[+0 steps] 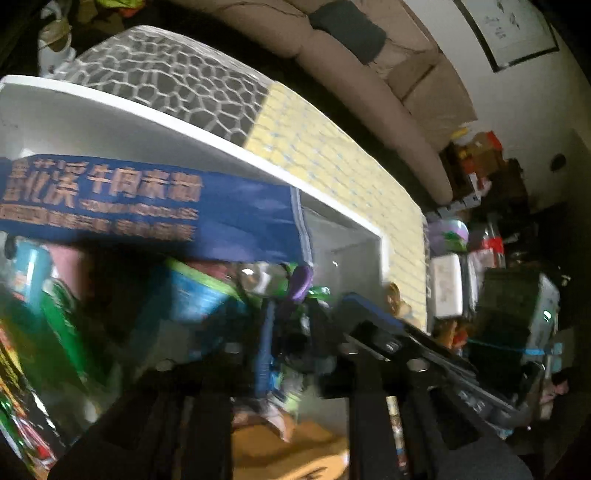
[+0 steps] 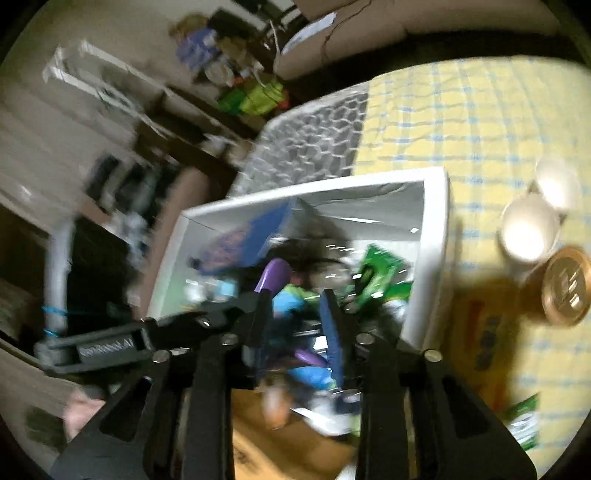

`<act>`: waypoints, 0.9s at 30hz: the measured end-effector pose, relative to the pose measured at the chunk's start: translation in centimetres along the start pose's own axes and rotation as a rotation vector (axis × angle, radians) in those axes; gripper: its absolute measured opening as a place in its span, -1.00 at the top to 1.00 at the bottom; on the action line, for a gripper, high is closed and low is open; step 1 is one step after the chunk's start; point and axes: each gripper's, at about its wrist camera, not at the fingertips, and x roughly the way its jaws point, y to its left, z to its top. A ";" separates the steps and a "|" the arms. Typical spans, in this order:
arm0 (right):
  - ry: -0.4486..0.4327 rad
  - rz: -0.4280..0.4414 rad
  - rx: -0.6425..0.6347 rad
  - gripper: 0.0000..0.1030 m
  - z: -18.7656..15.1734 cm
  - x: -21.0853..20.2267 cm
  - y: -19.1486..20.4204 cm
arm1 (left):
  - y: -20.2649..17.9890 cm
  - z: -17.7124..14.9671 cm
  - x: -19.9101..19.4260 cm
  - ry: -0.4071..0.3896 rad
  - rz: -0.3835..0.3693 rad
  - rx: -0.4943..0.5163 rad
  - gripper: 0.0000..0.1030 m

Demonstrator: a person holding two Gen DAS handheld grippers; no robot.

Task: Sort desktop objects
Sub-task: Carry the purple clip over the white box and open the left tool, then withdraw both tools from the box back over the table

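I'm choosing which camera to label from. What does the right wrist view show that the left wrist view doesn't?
Only the right wrist view shows two white cups and a gold-lidded jar on the yellow checked cloth, beside the white bin. Only the left wrist view shows the framed picture on the wall and the printed lettering on the blue package. Both show the bin, the blue package, the purple-and-green toy and the grey patterned mat.
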 end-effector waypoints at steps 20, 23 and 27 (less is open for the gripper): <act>-0.016 -0.137 -0.156 -0.76 -4.4 -7.3 3.7 | -2.1 -6.5 -5.9 -0.068 0.186 0.168 -0.81; -0.018 -0.160 -0.169 -0.94 -5.7 -7.9 4.4 | -2.4 -8.1 -6.8 -0.093 0.217 0.199 -0.86; -0.027 -0.185 -0.201 -1.00 -7.6 -9.4 5.6 | -2.2 -10.0 -8.2 -0.122 0.238 0.202 -1.00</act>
